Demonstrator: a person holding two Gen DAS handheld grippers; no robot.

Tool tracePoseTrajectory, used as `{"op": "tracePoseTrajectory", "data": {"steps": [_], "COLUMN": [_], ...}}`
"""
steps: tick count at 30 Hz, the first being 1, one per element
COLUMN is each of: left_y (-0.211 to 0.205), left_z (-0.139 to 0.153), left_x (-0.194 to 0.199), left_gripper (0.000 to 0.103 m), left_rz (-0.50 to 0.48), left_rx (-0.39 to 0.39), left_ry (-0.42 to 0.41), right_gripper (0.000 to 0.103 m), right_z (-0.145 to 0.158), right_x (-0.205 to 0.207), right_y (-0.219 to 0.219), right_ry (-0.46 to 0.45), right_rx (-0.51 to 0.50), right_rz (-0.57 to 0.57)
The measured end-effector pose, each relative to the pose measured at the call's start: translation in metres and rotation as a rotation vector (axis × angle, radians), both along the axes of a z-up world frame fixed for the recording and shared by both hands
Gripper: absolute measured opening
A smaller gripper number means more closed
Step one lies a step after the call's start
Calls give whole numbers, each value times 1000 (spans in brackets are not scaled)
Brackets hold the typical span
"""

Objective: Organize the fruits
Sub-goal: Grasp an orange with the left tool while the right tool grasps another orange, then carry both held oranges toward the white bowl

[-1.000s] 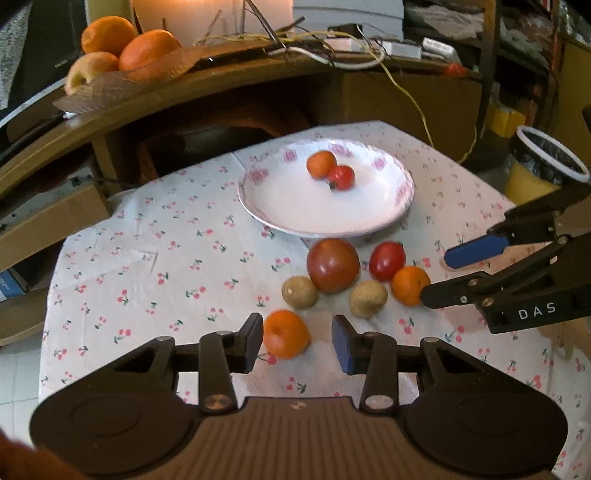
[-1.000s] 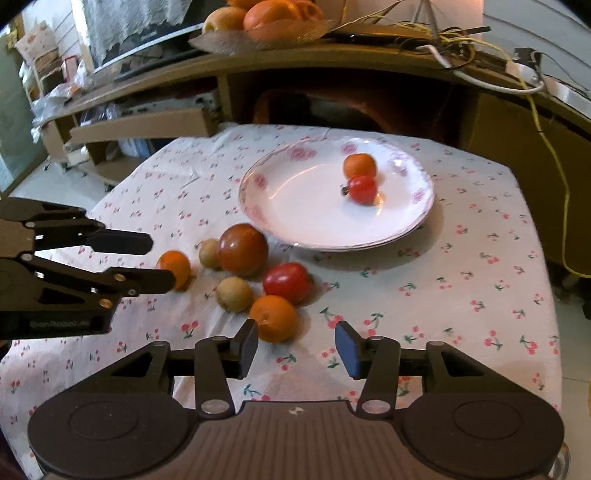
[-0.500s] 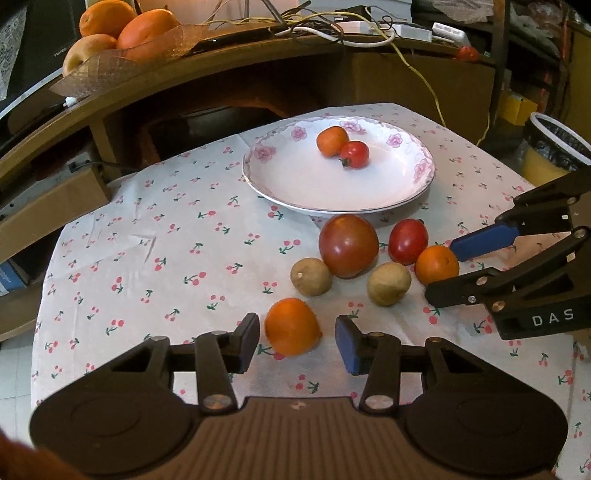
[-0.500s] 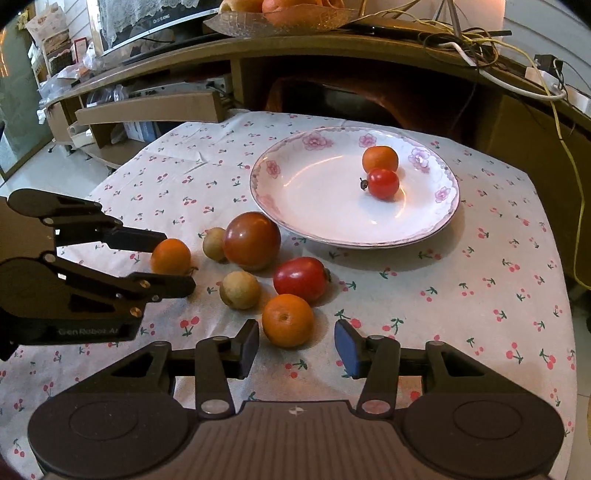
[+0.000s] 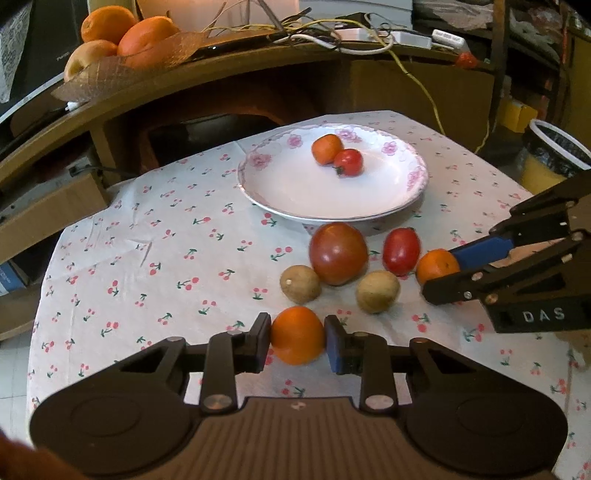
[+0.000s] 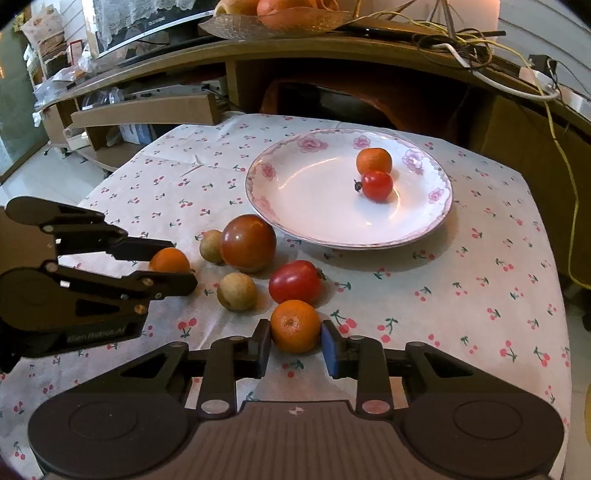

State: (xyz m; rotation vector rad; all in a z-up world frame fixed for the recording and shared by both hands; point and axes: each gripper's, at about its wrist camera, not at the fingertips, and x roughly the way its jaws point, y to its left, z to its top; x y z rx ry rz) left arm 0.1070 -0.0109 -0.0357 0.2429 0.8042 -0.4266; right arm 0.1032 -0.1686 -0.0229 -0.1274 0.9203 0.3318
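On the cherry-print tablecloth, my left gripper point(image 5: 297, 338) is closing its jaws, and both pads touch the sides of a small orange point(image 5: 297, 326). My right gripper point(image 6: 295, 338) is closing too, its pads against a second small orange point(image 6: 295, 321). Each wrist view also shows the other gripper from the side: the right gripper point(image 5: 437, 273), the left gripper point(image 6: 181, 264). A floral-rimmed white plate point(image 5: 258, 184) at the far side holds a small orange point(image 5: 327, 148) and a cherry tomato point(image 5: 349, 161). Between plate and grippers lie a big dark tomato point(image 5: 338, 253), a red tomato point(image 5: 400, 251) and two brown round fruits point(image 5: 300, 284).
A curved wooden shelf behind the table carries a glass dish of oranges point(image 5: 110, 33) and loose cables point(image 5: 369, 40). A lined bin point(image 5: 554, 147) stands beyond the table's right edge. The cloth left of the plate point(image 5: 147, 240) is bare.
Both grippers' jaws have drawn in from wide open until their pads touch the oranges between them. The fruits on the cloth and the plate have stayed put.
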Motion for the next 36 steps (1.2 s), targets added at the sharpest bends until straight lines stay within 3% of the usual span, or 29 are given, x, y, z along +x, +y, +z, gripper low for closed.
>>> {"op": "tracePoseTrajectory", "data": {"steps": [12, 20, 22, 36], "left_y": [-9, -10, -9, -8], "left_z": [2, -1, -2, -3], "left_x": [-42, -50, -51, -52], "left_gripper": [37, 40, 42, 45], "left_rz": [-30, -40, -41, -32], "left_rx": [-8, 13, 16, 13], "left_ry": [16, 21, 25, 19], "right_gripper": [29, 34, 44, 43], "right_z": [2, 1, 1, 2], "right_x": [-37, -46, -47, -46], "right_y": [1, 0, -1, -2], "right_ry": [-2, -6, -2, -19], "right_rx": [-27, -27, -22, -10], "right_rz": [15, 9, 7, 7]}}
